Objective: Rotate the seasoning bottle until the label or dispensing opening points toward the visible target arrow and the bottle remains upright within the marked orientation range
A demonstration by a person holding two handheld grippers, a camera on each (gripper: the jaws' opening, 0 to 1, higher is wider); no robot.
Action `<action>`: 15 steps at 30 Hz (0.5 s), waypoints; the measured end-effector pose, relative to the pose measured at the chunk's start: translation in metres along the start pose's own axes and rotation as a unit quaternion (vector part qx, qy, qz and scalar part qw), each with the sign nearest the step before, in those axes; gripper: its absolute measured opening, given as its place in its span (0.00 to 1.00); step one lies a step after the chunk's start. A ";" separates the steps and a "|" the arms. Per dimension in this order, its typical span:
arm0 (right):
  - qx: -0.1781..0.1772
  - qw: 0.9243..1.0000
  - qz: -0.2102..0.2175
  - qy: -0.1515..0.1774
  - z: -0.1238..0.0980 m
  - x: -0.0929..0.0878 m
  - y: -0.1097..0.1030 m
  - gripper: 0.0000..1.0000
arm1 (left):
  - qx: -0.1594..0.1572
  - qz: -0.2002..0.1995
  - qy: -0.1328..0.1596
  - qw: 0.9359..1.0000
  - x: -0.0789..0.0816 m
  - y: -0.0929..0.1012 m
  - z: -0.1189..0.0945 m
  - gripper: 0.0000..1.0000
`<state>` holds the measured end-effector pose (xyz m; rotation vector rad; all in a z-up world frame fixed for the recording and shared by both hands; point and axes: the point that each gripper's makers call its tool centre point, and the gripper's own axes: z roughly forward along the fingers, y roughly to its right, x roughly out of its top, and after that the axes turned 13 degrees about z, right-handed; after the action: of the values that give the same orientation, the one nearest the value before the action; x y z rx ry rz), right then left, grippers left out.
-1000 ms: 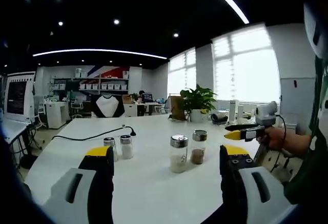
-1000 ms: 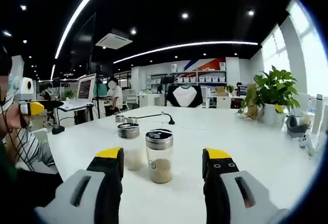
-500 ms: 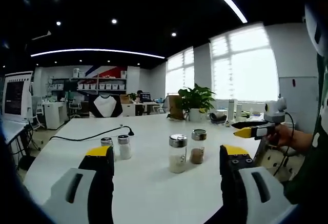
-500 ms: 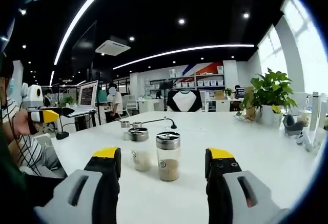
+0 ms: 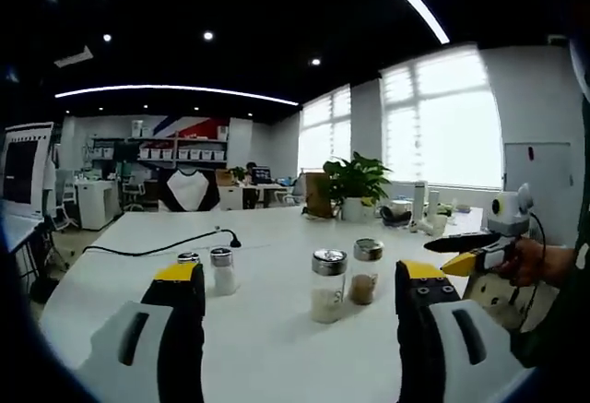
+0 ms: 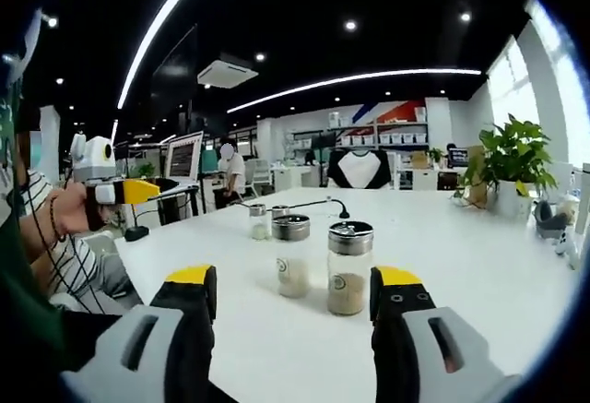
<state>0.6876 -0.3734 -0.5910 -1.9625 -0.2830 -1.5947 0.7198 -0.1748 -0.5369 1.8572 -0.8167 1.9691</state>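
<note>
Two steel-capped glass seasoning bottles stand upright in the middle of the white table [image 5: 267, 348]. One holds pale grains [image 5: 327, 287] [image 6: 292, 255], the other darker ones [image 5: 365, 272] [image 6: 349, 268]. My left gripper [image 5: 300, 271] is open, well short of them, with nothing between its jaws. My right gripper [image 6: 293, 277] is also open, and the bottles stand a little beyond its yellow tips. Each gripper enters the other's view, held in a hand: the right gripper [image 5: 442, 254] beside the darker bottle, the left gripper [image 6: 175, 189] off to the side.
Two small shakers [image 5: 221, 269] [image 6: 258, 221] stand further along the table. A black cable [image 5: 166, 246] trails behind them. A potted plant [image 5: 355, 182] and small items line the far edge. A monitor [image 6: 182, 159] and a person [image 6: 228, 168] are beyond the table.
Both cameras have shifted: the bottles sit further right in each view and look nearer in the right gripper view. The bottles stand as before. Both grippers stay open.
</note>
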 end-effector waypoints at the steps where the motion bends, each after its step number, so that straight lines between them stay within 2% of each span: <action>1: 0.005 1.000 0.005 0.006 -0.001 0.002 -0.002 0.69 | 0.000 0.011 -0.001 1.000 0.001 0.000 0.004 0.90; 7: -0.002 1.000 -0.006 0.002 -0.007 0.004 0.003 0.70 | -0.010 0.014 0.004 1.000 0.007 -0.007 0.023 0.89; 10: 0.000 1.000 -0.005 0.010 -0.010 0.008 0.001 0.70 | -0.019 0.012 0.015 1.000 0.016 -0.013 0.037 0.88; 15: -0.008 1.000 -0.013 0.002 -0.012 0.005 0.004 0.70 | -0.023 0.022 0.020 0.999 0.020 -0.022 0.059 0.88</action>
<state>0.6810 -0.3842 -0.5861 -1.9743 -0.2964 -1.6233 0.7776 -0.1960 -0.5134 1.7829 -0.8893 1.9907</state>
